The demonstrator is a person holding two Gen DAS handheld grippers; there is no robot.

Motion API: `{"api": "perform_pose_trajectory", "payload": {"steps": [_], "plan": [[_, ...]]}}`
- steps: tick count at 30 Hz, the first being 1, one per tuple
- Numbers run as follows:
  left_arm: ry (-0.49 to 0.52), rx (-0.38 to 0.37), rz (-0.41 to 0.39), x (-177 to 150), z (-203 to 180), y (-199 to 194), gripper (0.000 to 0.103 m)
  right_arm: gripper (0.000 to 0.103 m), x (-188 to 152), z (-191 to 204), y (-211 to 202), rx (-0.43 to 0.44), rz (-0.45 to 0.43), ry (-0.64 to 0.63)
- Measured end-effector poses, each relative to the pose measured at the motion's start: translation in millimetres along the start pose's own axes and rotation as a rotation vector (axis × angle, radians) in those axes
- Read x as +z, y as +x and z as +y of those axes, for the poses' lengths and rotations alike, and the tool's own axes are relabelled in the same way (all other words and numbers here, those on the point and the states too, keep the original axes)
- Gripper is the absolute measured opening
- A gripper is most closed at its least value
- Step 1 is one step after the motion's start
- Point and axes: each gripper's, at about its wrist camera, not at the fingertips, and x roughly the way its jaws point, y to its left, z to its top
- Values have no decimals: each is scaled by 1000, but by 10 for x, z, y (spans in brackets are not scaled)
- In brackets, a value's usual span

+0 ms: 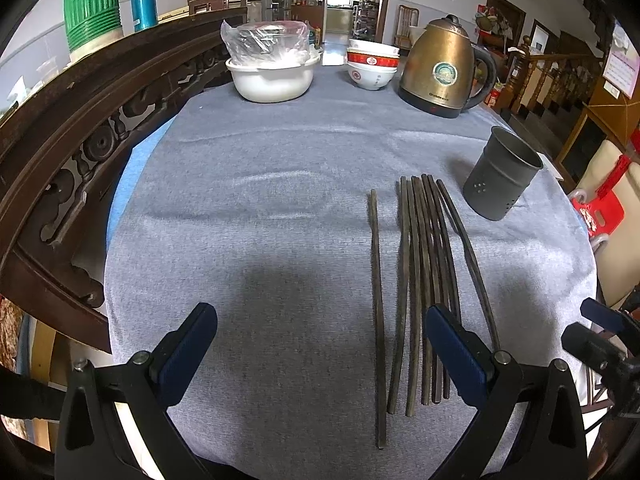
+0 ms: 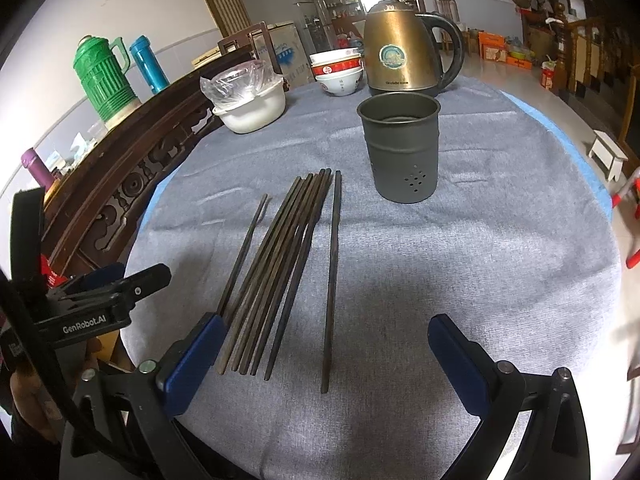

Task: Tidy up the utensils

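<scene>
Several dark wooden chopsticks [image 1: 424, 272] lie side by side on the grey cloth; they also show in the right wrist view [image 2: 280, 264]. One chopstick [image 1: 378, 312] lies apart on the left, another [image 2: 332, 280] apart on the right. A grey metal holder cup [image 1: 502, 174] stands upright and empty beyond them, also seen in the right wrist view [image 2: 400, 148]. My left gripper [image 1: 320, 348] is open above the near ends of the chopsticks. My right gripper [image 2: 324, 364] is open over the near ends too. Neither holds anything.
A bronze kettle [image 1: 440, 68], stacked bowls [image 1: 372, 66] and a white basin with a plastic bag [image 1: 272, 68] stand at the far edge. A carved wooden rail [image 1: 80, 140] borders the left side. The table edge [image 2: 592, 168] drops off on the right.
</scene>
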Motion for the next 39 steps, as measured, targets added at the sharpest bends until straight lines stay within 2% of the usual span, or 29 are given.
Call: {"api": "perform_pose_trajectory", "payload": {"steps": [4,11,13,15,18,22,24,31,33,37,39], "plan": [[-23,-2,16,-11,66,39,103,103,124,-42,36,22,28,6],[-57,-21,36,-55,187,70,103,101,561,-86,455,65,216,16],[-65,-26,42,-62,223,78,103,92,653,-83,619,63,269,17],[-80,-39,53,-73,276,95,103,76,721,-104,805,51,335,38],[-107,-59,72,-94,348,129,103,65,793,-112,1021,53,403,65],[-140,-74,93,-119,433,186,103,56,920,-37,1185,18,426,48],[-151,-83,102,-121,459,205,103,43,989,-14,1258,-3,428,50],[-166,-93,113,-88,493,246,103,37,1096,1,1481,-55,488,44],[-165,-90,118,-81,484,265,103,25,1098,13,1556,-57,511,48],[-147,-81,122,-68,434,290,102,19,1071,40,1666,-89,545,22],[-132,-74,126,-54,394,307,100,6,1038,43,1689,-81,565,12]]}}
